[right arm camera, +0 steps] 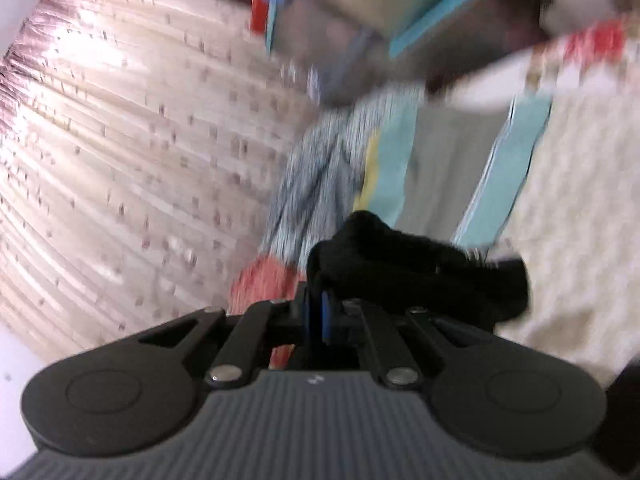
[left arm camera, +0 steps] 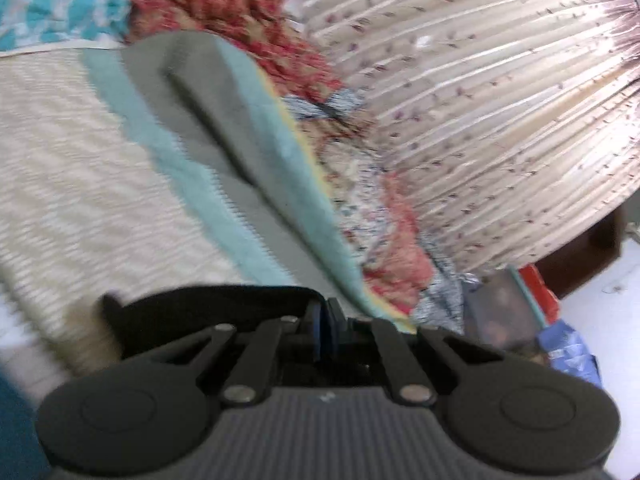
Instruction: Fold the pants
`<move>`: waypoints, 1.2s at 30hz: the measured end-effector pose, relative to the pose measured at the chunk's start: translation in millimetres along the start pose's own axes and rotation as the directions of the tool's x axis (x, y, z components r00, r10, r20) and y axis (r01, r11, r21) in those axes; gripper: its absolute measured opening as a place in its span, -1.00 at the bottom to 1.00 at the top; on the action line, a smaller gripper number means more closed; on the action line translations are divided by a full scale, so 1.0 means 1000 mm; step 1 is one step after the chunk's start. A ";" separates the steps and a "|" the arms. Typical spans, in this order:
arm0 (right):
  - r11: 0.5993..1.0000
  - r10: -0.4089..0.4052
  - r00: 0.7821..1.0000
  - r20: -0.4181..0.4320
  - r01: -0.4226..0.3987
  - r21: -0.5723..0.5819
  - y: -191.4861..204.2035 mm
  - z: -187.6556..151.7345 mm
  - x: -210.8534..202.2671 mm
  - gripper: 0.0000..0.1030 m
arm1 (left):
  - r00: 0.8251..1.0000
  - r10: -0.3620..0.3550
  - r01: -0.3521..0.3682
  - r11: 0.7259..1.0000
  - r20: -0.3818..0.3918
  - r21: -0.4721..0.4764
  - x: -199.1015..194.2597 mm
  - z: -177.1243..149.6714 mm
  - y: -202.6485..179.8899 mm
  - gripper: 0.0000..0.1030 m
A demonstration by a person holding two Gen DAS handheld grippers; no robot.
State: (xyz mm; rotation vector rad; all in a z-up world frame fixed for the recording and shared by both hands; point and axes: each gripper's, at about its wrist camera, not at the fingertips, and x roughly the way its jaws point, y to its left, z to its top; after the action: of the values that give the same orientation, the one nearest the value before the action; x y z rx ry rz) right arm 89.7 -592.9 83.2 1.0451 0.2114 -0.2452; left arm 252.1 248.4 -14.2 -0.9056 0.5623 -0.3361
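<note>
1. Left gripper (left arm camera: pixel 327 322) — fingers clenched on the black pants (left arm camera: pixel 208 312).
2. Right gripper (right arm camera: pixel 320 316) likewise grips the pants — cloth lifted over the bed (left arm camera: pixel 60 160), probably to spread it.

Bed: a cream bumpy cover (left arm camera: pixel 72 168) with a grey and light blue blanket (left arm camera: pixel 224 160) on top.
Curtain: shiny, pleated, with little flowers (left arm camera: pixel 500 100).
Floor: white (left arm camera: pixel 600 292), beside the bed.
</note>
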 end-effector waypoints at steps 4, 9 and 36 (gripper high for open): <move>0.993 -0.081 0.996 0.030 0.083 -0.084 0.016 0.008 0.051 -0.84 | 1.000 0.002 -0.002 0.990 0.004 0.143 0.080 0.013 -0.035 -0.91; 0.913 -0.326 0.944 0.048 0.327 -0.244 -0.003 -0.026 0.125 -0.25 | 0.962 0.264 -0.242 0.941 -0.067 0.237 0.164 -0.007 -0.032 -0.67; 0.923 -0.364 0.931 -0.032 0.356 -0.144 -0.140 -0.092 -0.068 -0.07 | 0.942 0.228 -0.258 0.961 -0.247 -0.097 -0.011 -0.121 0.093 -0.63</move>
State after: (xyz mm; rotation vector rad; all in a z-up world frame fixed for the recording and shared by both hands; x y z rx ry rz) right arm -21.8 -572.8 -57.2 0.8727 0.4696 -0.5267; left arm 175.7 230.4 -145.5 -0.9133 0.9140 -0.1834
